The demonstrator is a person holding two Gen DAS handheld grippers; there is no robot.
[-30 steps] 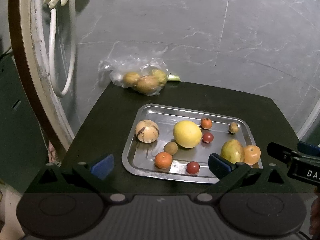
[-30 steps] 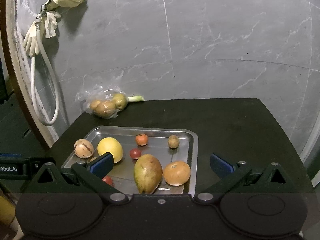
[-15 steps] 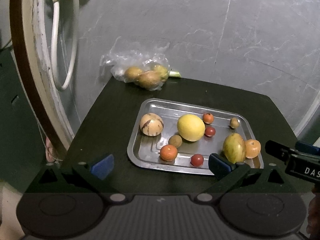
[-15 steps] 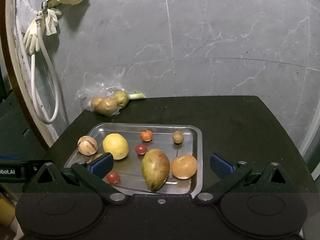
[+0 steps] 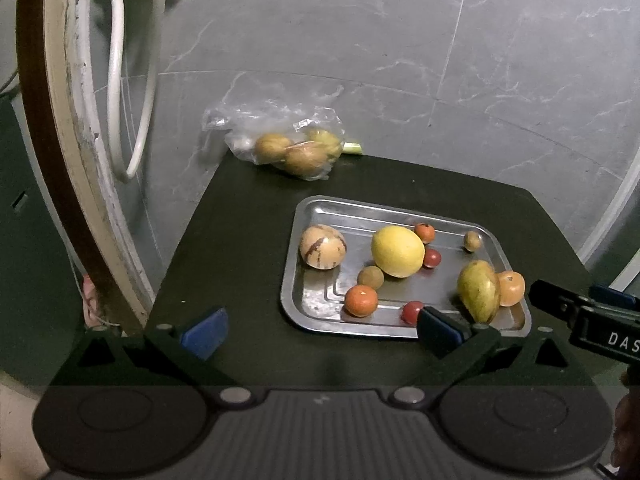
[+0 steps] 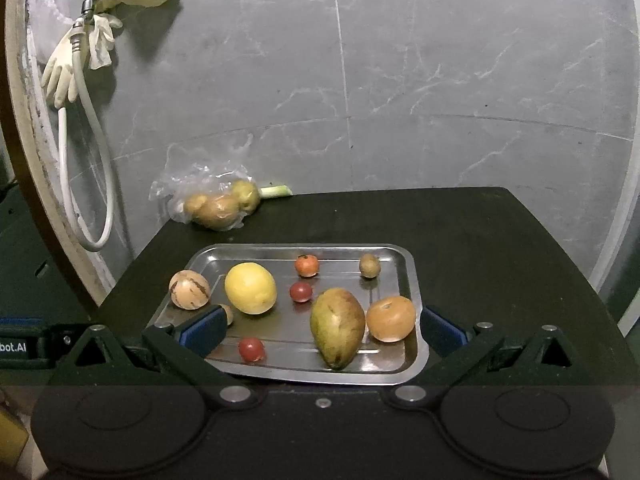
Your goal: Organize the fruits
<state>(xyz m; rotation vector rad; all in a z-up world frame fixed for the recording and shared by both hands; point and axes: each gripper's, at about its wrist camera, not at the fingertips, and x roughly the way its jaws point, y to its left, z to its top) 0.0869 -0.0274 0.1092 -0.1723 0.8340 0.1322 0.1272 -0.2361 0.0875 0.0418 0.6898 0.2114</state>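
Left gripper [image 5: 320,330]: hovering over the table's near edge, jaws spread wide, gripping nothing
Right gripper [image 6: 320,330]: hanging at the tray's near rim, jaws spread wide, gripping nothing
Tray [image 6: 412,280]: sitting on the dark table [image 6: 500,248]
Mango [image 6: 337,327]: lying in the tray's near right part, touching the persimmon [image 6: 391,318]
Lemon [image 6: 250,288]: resting left of centre, beside the striped melon [image 6: 189,290]
Bag [image 6: 216,202]: lying at the far left corner, well apart from the tray
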